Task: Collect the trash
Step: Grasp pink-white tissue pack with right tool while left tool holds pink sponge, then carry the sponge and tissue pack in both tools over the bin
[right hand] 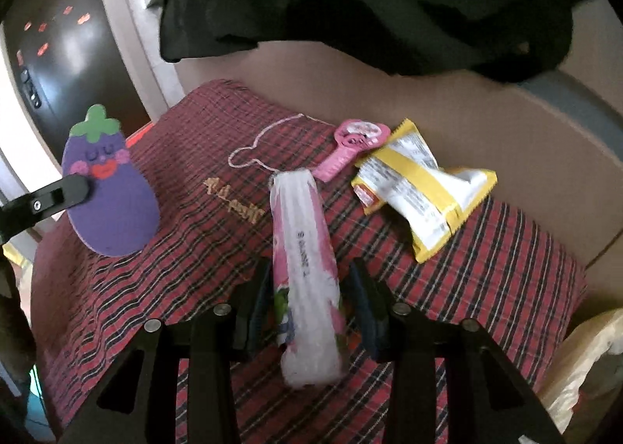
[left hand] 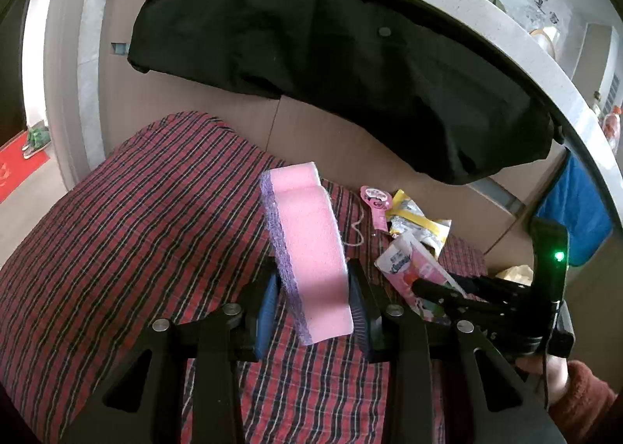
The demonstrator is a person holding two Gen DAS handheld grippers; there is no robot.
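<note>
Two grippers: both over the plaid cloth point(right hand: 486, 269).
Left gripper point(left hand: 313, 298): pinches the eggplant sponge point(left hand: 311, 249).
Right gripper point(right hand: 307, 296): jaws apart around the tissue pack point(right hand: 307, 249), not pressing.
Yellow wrapper point(right hand: 420, 187): lies beside the pink tag point(right hand: 350, 148).

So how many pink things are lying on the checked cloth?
2: the pink tissue pack between the right tongs, and the little pink fan beside the yellow wrapper. More could hide outside the view.
</note>
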